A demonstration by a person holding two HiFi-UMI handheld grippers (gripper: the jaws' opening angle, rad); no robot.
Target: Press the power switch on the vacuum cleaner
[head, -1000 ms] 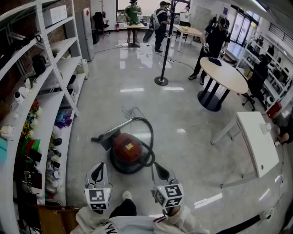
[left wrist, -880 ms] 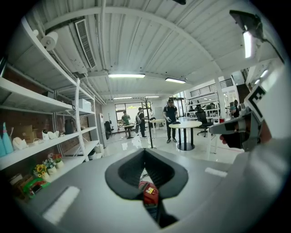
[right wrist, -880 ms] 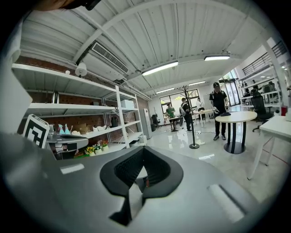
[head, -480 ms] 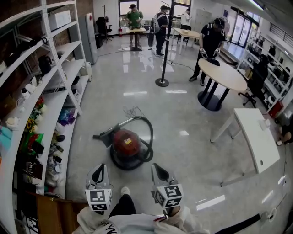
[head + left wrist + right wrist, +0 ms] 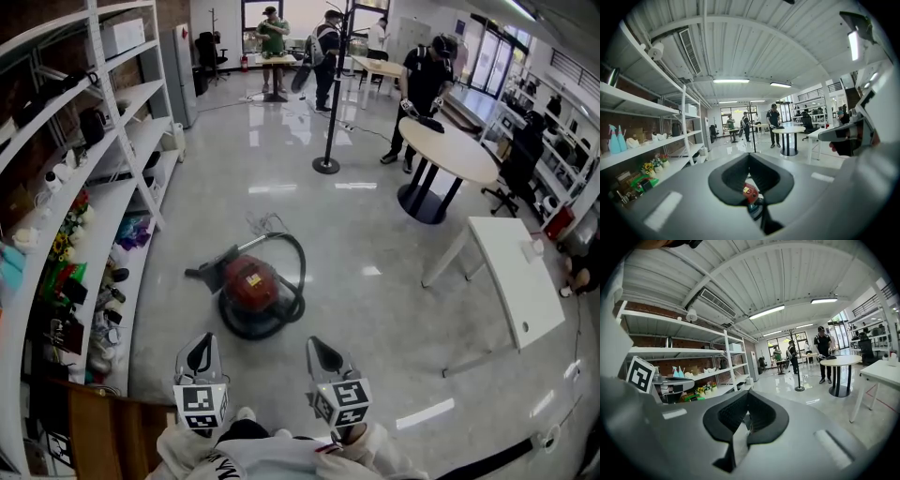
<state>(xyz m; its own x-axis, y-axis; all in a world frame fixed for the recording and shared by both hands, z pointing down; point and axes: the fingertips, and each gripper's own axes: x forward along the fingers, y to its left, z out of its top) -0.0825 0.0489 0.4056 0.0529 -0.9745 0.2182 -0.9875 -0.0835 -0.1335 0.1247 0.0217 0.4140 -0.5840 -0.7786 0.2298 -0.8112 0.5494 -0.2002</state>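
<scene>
Glossy floor [image 5: 375,234], vacuum cleaner [image 5: 248,284] near shelves [image 5: 94,216]

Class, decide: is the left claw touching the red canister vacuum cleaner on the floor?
Apart. The head view shows grey floor between the left claw and the red canister vacuum cleaner.

An open-plan office doubling as a test lab. A polished grey floor [image 5: 375,309] runs past white metal shelving [image 5: 122,131] stocked with household odds and ends against a brick wall [image 5: 651,341]. There is a round table [image 5: 455,150] and a white desk [image 5: 516,281]. People [image 5: 328,42] stand at work tables in the back, under strip lights [image 5: 736,81] and a bare corrugated ceiling [image 5: 754,42].
</scene>
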